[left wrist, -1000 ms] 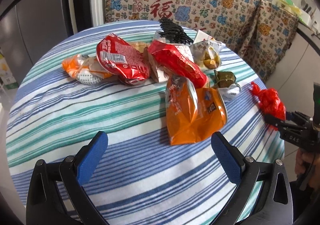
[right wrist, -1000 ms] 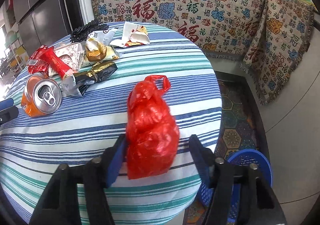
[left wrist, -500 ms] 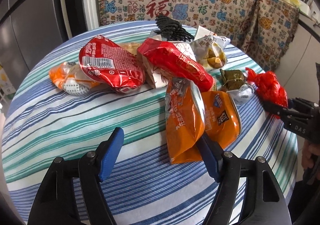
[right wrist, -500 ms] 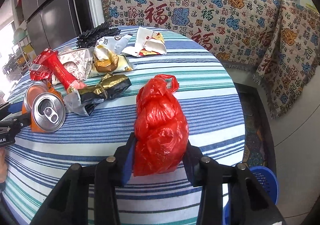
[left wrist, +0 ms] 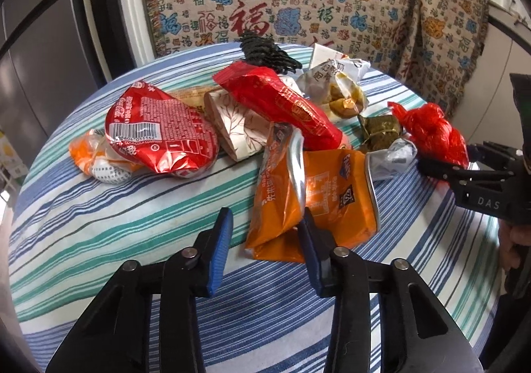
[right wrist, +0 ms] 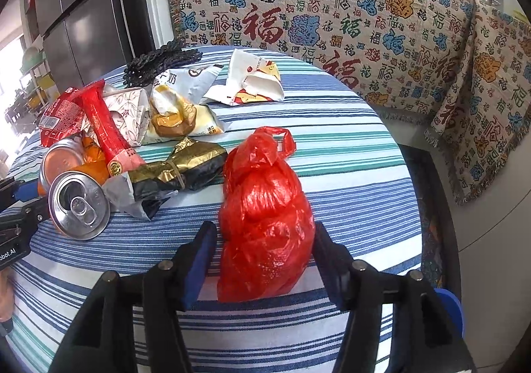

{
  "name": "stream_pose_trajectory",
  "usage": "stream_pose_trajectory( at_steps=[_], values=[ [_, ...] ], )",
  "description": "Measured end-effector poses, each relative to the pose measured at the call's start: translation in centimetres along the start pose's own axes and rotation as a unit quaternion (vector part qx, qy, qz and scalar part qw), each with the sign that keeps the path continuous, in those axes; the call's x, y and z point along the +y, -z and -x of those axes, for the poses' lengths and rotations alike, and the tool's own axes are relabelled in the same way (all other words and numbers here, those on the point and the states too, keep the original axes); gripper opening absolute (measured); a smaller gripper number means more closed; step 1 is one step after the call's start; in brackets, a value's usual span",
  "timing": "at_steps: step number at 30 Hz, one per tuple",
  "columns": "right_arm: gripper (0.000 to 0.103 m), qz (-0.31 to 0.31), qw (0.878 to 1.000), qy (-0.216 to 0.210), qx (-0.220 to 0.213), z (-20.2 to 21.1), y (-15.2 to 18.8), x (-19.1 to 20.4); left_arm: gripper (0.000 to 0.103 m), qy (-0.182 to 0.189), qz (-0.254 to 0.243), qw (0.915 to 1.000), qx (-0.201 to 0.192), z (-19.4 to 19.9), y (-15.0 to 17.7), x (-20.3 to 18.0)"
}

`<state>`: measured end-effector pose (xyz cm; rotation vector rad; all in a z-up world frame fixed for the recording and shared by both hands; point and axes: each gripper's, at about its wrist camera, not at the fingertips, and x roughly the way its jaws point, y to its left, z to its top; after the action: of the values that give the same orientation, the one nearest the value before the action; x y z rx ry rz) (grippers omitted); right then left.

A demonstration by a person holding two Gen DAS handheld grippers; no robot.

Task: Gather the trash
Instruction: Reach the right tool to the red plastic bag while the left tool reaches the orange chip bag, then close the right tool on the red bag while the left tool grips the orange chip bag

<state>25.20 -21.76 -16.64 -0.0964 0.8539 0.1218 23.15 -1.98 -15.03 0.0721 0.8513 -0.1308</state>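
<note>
Red bag (right wrist: pixel 265 217) between right tongs (right wrist: pixel 262 253)

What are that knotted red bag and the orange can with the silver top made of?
The knotted red bag looks like thin, glossy plastic film: it crinkles and is slightly translucent. The orange can seems to be aluminium: its brushed silver lid has a pull tab, and its printed wall is crushed.

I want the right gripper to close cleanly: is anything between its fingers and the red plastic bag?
Nothing visible is. The red plastic bag already sits between the right gripper fingers, which flank it on both sides. The nearest other trash, a gold-and-black wrapper, lies off to the bag's left, clear of the fingers.
</note>
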Motion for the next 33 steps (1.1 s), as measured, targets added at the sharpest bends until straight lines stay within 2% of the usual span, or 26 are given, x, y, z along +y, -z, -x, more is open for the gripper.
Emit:
stream_pose_trajectory(
  at_steps=[2,9,13,15,18,20,21,33],
  values=[
    [0.061,0.001,1.000,0.000,0.002,-0.1,-0.1,0.0,0.031,-0.003,-0.010,0.9999,-0.002,0.1,0.1,-0.4],
    [0.065,-0.003,1.000,0.003,0.020,0.1,-0.5,-0.5,0.033,0.004,0.000,1.0000,0.002,0.0,-0.2,-0.2],
    [0.065,0.002,1.000,0.013,0.013,0.9,-0.7,-0.6,0.034,0.013,0.000,0.9999,0.002,-0.1,-0.4,-0.3],
    [0.065,0.007,1.000,0.015,0.007,1.3,-0.9,-0.6,0.028,0.021,-0.005,0.9998,0.002,-0.1,-0.4,-0.4],
    [0.065,0.009,1.000,0.013,-0.005,1.8,-1.0,-0.7,0.027,0.028,-0.009,0.9996,-0.004,0.0,-0.3,-0.5],
    [0.044,0.008,1.000,0.010,-0.008,1.9,-1.0,-0.8,0.024,0.033,-0.006,0.9994,-0.012,0.4,-0.3,-0.3],
    [0.038,0.008,1.000,0.008,-0.006,1.9,-1.0,-0.8,0.024,0.035,-0.004,0.9993,-0.016,0.5,-0.3,-0.2],
    [0.035,-0.040,0.998,-0.044,-0.009,4.6,-0.7,-3.0,0.024,0.047,0.028,0.9977,-0.041,3.4,-0.5,1.4]
  ],
)
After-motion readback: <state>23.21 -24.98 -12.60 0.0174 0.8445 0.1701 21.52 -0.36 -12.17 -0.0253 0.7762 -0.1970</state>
